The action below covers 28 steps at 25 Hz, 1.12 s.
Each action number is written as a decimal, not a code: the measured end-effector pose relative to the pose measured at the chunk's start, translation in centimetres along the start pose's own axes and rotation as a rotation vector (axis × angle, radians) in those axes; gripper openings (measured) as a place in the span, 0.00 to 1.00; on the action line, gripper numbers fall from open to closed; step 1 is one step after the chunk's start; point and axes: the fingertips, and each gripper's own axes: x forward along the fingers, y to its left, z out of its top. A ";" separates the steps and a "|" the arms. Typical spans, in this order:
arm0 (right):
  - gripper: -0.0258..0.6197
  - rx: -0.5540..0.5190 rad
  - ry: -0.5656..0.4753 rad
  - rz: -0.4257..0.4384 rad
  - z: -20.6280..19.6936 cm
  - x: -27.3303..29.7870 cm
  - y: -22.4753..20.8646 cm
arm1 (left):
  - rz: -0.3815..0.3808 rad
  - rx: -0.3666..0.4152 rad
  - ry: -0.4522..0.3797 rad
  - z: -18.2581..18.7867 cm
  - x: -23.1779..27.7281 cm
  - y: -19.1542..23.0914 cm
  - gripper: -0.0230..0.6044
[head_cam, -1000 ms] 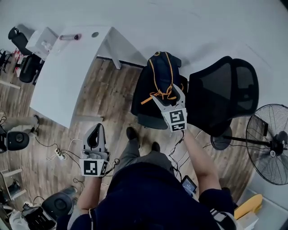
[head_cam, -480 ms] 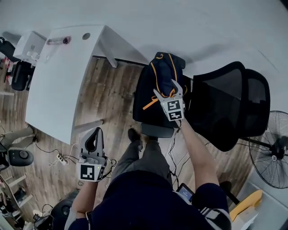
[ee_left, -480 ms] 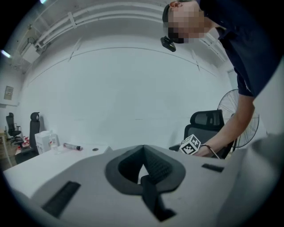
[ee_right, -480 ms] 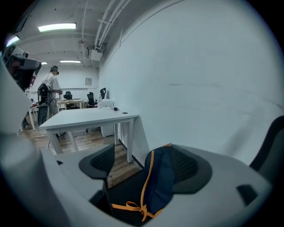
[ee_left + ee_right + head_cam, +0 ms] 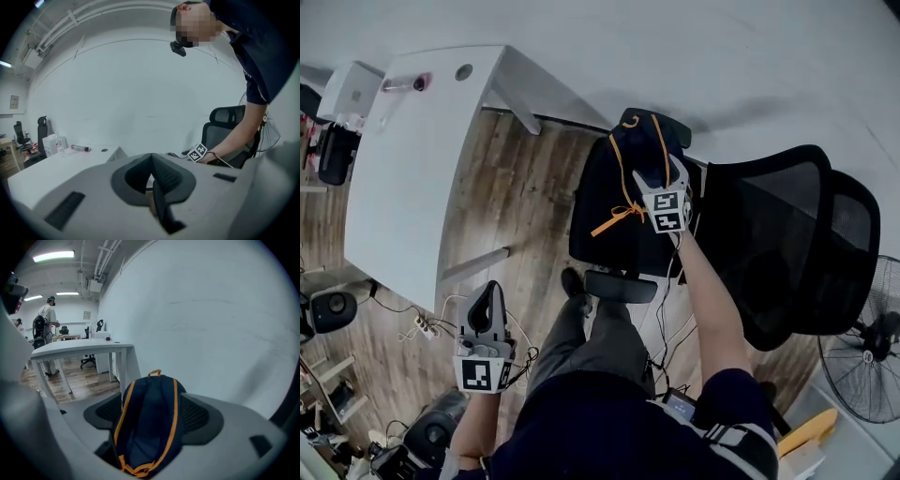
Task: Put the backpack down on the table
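Note:
A dark navy backpack (image 5: pixel 623 187) with orange trim stands on the seat of a black office chair (image 5: pixel 769 234). My right gripper (image 5: pixel 658 169) is open and reaches over the backpack's top. In the right gripper view the backpack (image 5: pixel 150 423) fills the gap between the wide jaws of that gripper (image 5: pixel 152 399), and the pads do not visibly press it. My left gripper (image 5: pixel 490 289) hangs low at the left above the wooden floor, shut, with nothing in it. The left gripper (image 5: pixel 151 157) looks towards the white table (image 5: pixel 51 164). That white table (image 5: pixel 403 169) stands to the left of the chair.
A small bottle (image 5: pixel 401 84) lies at the table's far end. The chair's armrest (image 5: pixel 621 286) juts out near the person's legs. A floor fan (image 5: pixel 862 375) stands at the right, and a power strip (image 5: pixel 427 328) with cables lies on the floor. A person (image 5: pixel 47 315) stands far off.
The right gripper has gone forward and down over the backpack, so the bag now sits between its jaws. The left gripper has sunk a little lower at the left.

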 end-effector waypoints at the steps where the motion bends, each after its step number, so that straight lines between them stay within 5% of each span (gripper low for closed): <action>1: 0.66 -0.004 0.016 -0.013 -0.7 0.6 -0.9 | -0.002 0.001 0.000 -0.1 0.3 -0.1 0.04; 9: 0.63 -0.016 0.098 -0.033 -5.0 4.5 -3.6 | 0.001 0.014 0.055 -2.0 2.2 0.0 0.04; 28: 0.44 0.013 0.175 0.023 -8.4 8.9 -4.6 | 0.037 -0.005 0.133 -4.6 3.4 0.5 0.04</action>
